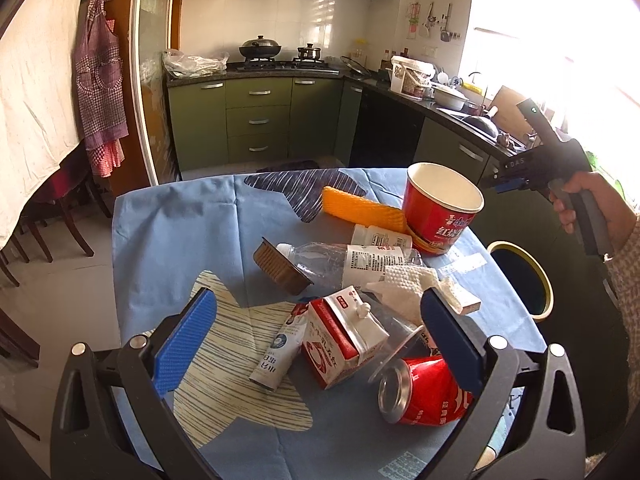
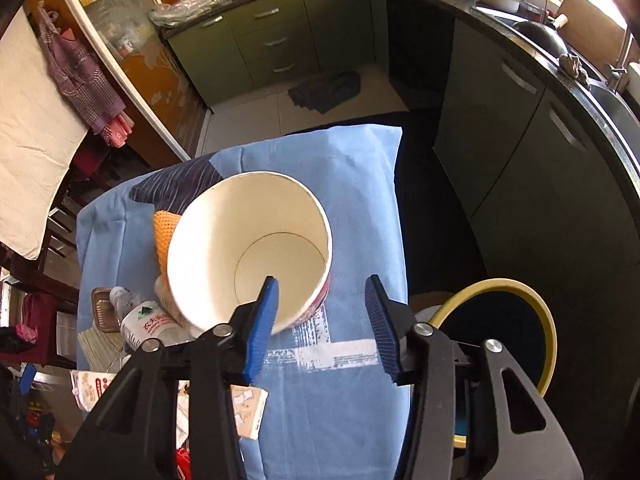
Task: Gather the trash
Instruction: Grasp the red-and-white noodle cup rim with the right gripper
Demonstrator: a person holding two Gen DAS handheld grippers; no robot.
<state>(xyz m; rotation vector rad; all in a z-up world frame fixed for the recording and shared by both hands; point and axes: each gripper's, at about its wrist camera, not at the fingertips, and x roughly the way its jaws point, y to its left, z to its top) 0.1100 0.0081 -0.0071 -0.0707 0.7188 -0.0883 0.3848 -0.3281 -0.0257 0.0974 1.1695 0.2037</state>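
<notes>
Trash lies on a blue cloth [image 1: 172, 232]: a red noodle cup [image 1: 440, 210], an orange foam net [image 1: 360, 208], a clear plastic bottle [image 1: 344, 262], a brown tray [image 1: 280, 266], a tissue [image 1: 412, 284], a milk carton [image 1: 344, 340], a white tube [image 1: 280, 348] and a red can [image 1: 424, 392]. My left gripper [image 1: 320, 328] is open above the carton. My right gripper [image 2: 324, 320] is open and empty; its left finger [image 2: 264, 320] overlaps the near rim of the noodle cup [image 2: 248, 252], the right finger outside the cup. A yellow-rimmed bin [image 2: 500, 328] stands right of the table.
The bin also shows in the left wrist view [image 1: 524, 280], with the right gripper's body [image 1: 560, 168] above it. Green kitchen cabinets [image 1: 256, 120] and a dark counter [image 2: 560, 64] stand behind. Chairs [image 1: 60, 220] stand at the left. A small carton [image 2: 248, 408] lies near the table edge.
</notes>
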